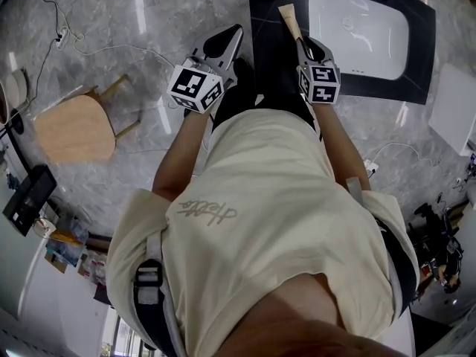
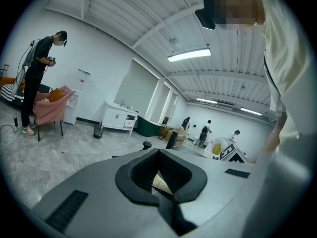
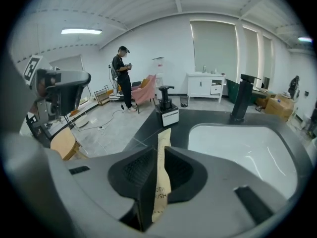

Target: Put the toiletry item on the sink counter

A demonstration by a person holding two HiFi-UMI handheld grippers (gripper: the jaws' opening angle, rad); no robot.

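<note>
The toiletry item is a slim brown paper toothbrush packet (image 1: 290, 21). My right gripper (image 1: 303, 44) is shut on it. The packet (image 3: 161, 182) stands between the pads and sticks out past the tips, over the near left edge of the black sink counter (image 3: 198, 117). A white basin (image 1: 358, 32) is set into the counter (image 1: 269, 21), to the right of the packet. My left gripper (image 1: 232, 36) hangs left of the counter, over the marble floor. Its jaws are shut with nothing between them (image 2: 159, 152).
On the counter stand a black pump bottle with a small box (image 3: 166, 108) and a black faucet (image 3: 241, 99) behind the basin (image 3: 237, 143). A wooden stool (image 1: 74, 127) sits on the floor at left, near cables. A person in black (image 3: 121, 76) stands further back.
</note>
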